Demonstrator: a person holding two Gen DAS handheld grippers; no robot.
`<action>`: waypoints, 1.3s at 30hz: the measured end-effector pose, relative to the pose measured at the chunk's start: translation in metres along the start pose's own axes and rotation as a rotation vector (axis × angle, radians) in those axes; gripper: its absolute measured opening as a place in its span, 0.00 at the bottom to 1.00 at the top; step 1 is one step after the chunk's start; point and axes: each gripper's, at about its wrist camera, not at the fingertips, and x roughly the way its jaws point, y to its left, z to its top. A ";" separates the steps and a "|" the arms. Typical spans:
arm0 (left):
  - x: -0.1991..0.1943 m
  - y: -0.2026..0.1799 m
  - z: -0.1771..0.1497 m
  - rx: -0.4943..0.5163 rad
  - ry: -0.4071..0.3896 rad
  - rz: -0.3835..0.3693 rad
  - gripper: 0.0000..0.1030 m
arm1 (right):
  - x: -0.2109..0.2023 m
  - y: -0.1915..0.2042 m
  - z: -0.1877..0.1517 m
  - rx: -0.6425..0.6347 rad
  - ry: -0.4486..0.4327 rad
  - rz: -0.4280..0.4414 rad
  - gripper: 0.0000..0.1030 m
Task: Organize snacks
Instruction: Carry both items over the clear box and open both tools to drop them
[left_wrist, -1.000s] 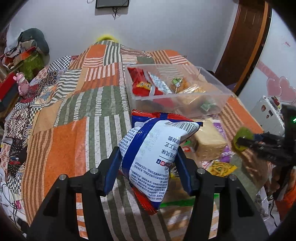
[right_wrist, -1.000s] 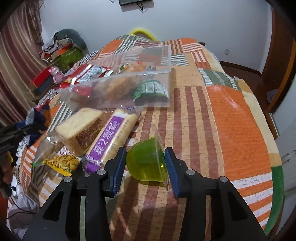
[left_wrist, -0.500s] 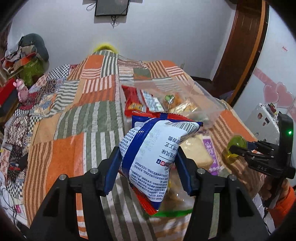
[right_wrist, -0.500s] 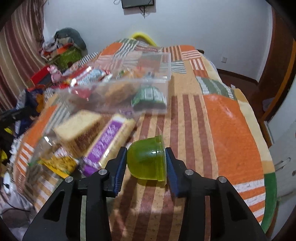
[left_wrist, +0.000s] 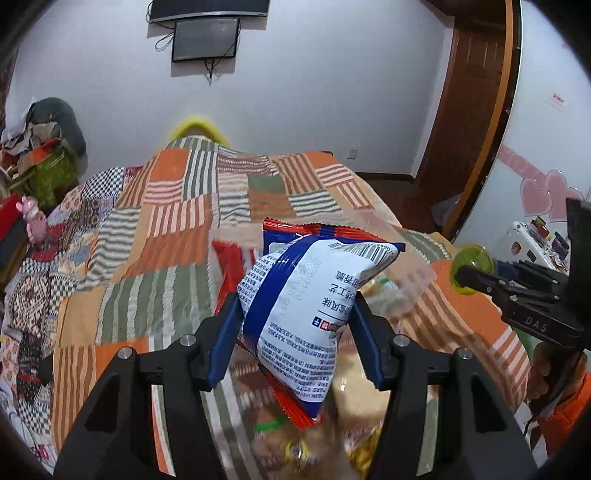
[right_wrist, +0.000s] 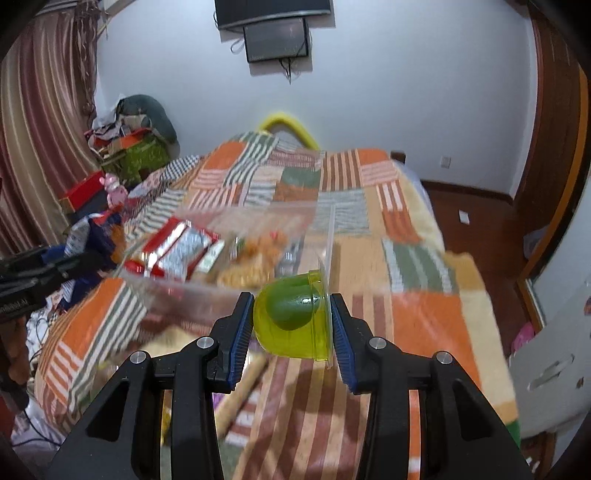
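My left gripper (left_wrist: 295, 325) is shut on a white, blue and red snack bag (left_wrist: 314, 306) and holds it up above the bed, near the clear plastic bin (left_wrist: 410, 273). My right gripper (right_wrist: 291, 325) is shut on a green jelly cup (right_wrist: 291, 321), raised just short of the bin (right_wrist: 177, 291), which holds red and silver packets and other snacks. The right gripper with the cup also shows at the right of the left wrist view (left_wrist: 471, 269). The left gripper shows at the left of the right wrist view (right_wrist: 55, 269).
Loose snacks lie blurred on the patchwork bedspread (left_wrist: 155, 236) below both grippers. Piled clutter and a pink toy (right_wrist: 114, 192) sit by the curtain on the left. A wooden door (left_wrist: 476, 122) and a white appliance (left_wrist: 532, 240) stand to the right.
Both grippers have risen off the bed with their loads and moved toward the bin. The view now looks more level, and the bin sits lower in both frames.
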 end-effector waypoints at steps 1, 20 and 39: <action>0.004 -0.002 0.004 0.002 -0.004 0.000 0.56 | 0.001 0.000 0.004 -0.004 -0.010 -0.001 0.36; 0.097 -0.012 0.036 -0.026 0.087 -0.016 0.56 | 0.082 -0.003 0.034 0.008 0.057 0.004 0.37; 0.108 -0.018 0.034 0.022 0.106 -0.010 0.66 | 0.085 -0.002 0.035 -0.027 0.098 0.014 0.39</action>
